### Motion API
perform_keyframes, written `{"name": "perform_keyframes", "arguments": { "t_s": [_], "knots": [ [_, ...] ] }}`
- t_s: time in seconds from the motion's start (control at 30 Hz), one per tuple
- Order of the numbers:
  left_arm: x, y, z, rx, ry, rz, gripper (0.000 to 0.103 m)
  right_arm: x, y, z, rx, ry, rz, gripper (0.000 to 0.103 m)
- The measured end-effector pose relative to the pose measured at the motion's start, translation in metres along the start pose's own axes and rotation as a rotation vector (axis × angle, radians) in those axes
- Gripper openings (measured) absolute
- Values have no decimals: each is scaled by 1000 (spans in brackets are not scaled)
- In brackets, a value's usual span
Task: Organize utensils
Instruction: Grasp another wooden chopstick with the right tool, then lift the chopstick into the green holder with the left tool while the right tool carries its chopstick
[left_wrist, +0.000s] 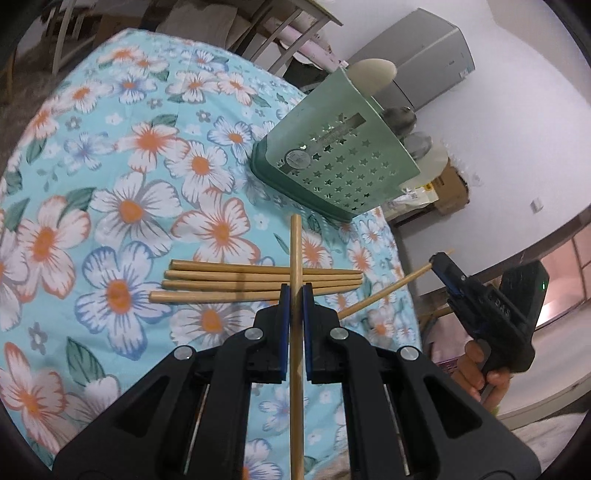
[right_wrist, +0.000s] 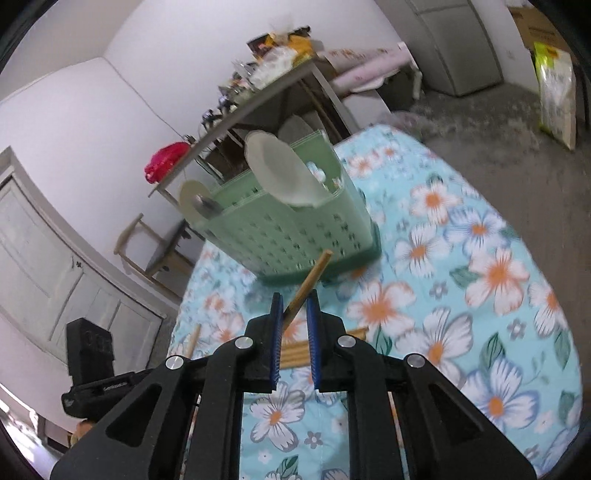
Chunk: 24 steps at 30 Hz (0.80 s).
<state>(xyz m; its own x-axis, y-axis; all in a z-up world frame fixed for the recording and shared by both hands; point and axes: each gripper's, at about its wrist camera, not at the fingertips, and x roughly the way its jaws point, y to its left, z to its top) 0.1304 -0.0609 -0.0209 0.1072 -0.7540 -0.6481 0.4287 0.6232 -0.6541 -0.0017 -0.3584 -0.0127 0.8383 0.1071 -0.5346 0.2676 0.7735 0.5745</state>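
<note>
L gripper (left_wrist: 295, 295): jaws clamped on one wooden chopstick (left_wrist: 295, 251), stick running straight fwd between the blue pads.
R gripper (right_wrist: 295, 306): clamped on a 2nd chopstick (right_wrist: 312, 278), tip slanting up-right toward the caddy; jaws just been closing w/ stick between them.
Loose chopsticks (left_wrist: 258, 282): 4 lying side by side on floral cloth (left_wrist: 110, 184), nearer than the caddy, crosswise under L stick.
Caddy (left_wrist: 343, 158): green star-punched utensil holder, upright on cloth, w/ spoons inside.
Fridge (left_wrist: 424, 62): grey, behind caddy.
</note>
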Motion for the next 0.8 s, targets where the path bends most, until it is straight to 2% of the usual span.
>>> {"name": "perform_keyframes", "arguments": {
  "t_s": [0.3,0.47,0.63,0.8],
  "knots": [
    [27,10,7,-26,83,63,5,-16,-7,13,-7,-35,63,9],
    [28,5,7,2,88,86,6,-21,-9,13,-10,-43,70,9],
    [13,-24,15,108,26,128,5,-28,-10,18,-24,-66,83,8],
    [-13,-71,36,253,-107,163,5,-35,-7,24,-54,-97,86,7]
  ]
}}
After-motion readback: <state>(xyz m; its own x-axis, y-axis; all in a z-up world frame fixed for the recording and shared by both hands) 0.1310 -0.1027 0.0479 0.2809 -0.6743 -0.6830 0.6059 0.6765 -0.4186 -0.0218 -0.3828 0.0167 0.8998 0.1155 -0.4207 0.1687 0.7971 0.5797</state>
